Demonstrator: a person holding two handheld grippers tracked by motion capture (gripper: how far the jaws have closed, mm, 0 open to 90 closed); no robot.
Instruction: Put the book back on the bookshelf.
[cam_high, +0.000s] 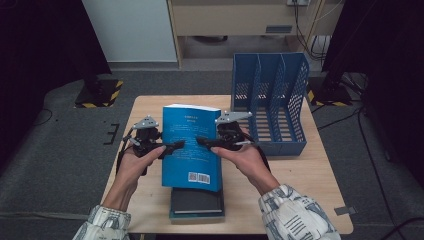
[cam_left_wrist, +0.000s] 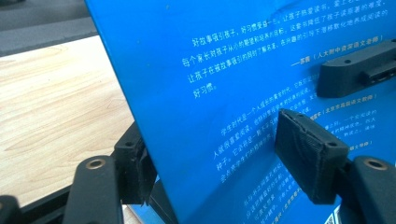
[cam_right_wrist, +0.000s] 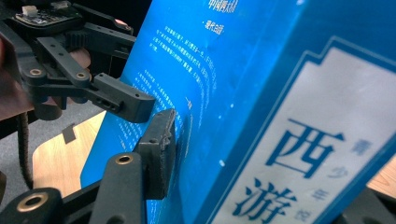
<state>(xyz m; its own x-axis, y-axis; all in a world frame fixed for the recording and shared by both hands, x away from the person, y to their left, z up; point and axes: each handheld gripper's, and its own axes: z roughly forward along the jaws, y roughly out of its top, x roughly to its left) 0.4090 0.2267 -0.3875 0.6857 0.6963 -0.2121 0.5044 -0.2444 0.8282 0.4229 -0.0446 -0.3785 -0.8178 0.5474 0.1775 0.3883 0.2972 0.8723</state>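
A light wooden table (cam_high: 310, 175) stands on grey floor, carrying a blue slotted file rack (cam_high: 270, 102) at its far right, a dark book (cam_high: 196, 205) lying flat near the front edge, and a grey tape strip (cam_high: 346, 210) at the front right corner

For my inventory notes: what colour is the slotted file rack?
Blue; the file rack shows best in the high view.

Dark book (cam_high: 197, 202) mostly under blue book (cam_high: 192, 145)

A blue slotted file rack (cam_high: 270, 107) stands at the upper right of a light wooden table (cam_high: 310, 175). A dark book (cam_high: 197, 204) lies flat near the bottom centre.
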